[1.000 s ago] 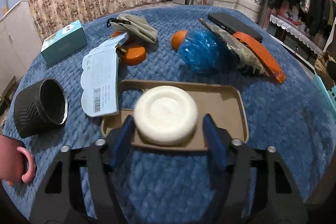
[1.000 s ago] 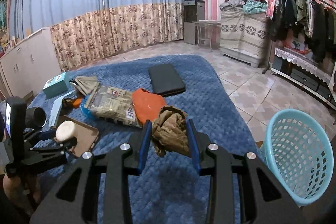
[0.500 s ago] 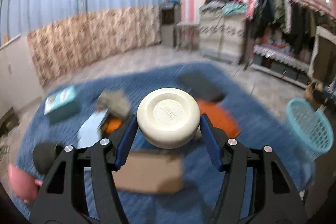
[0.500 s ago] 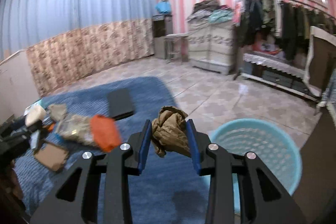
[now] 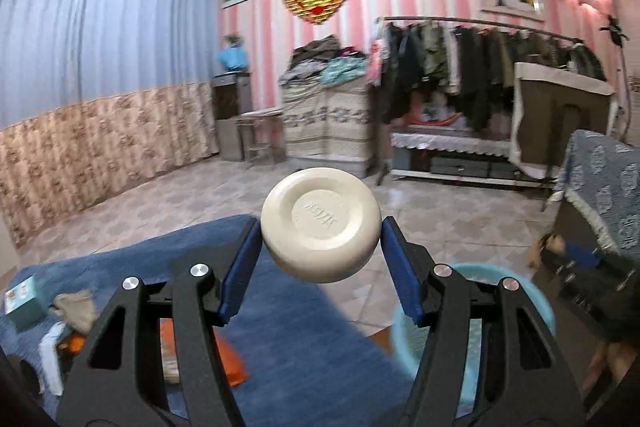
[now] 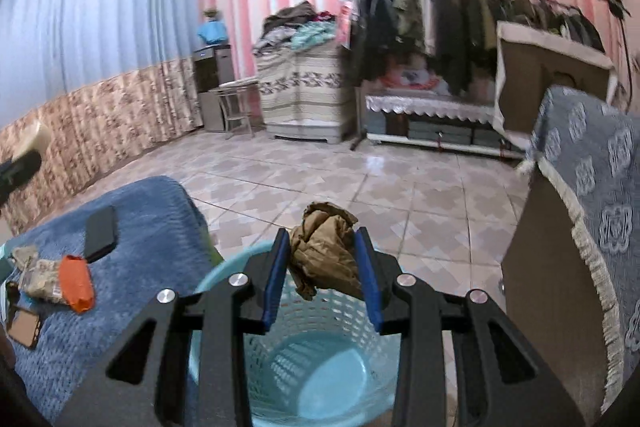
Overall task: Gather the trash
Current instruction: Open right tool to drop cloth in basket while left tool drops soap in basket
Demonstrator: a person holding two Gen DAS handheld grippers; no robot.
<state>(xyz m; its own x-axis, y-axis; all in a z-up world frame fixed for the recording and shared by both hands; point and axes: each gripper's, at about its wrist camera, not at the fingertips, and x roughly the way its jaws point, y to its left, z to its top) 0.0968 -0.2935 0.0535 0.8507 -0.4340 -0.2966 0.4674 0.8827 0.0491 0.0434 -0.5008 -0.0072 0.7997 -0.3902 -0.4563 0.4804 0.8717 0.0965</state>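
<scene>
The left claw [image 5: 321,259] lifted the white puck [image 5: 320,225] off the tray; the right claw [image 6: 323,273] carried the crumpled paper [image 6: 326,251] over the basket [image 6: 320,367].

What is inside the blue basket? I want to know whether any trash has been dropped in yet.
The basket shows only bare blue bottom and lattice wall in the right wrist view. The right gripper, holding crumpled brown paper above it, hides part of the inside.

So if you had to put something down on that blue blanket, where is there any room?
The bare stretch is the near part of the blue knitted blanket, between the black flat case and the light blue plastic basket. The far left is crowded: an orange wrapper, a crumpled printed bag and a brown card tray.
</scene>
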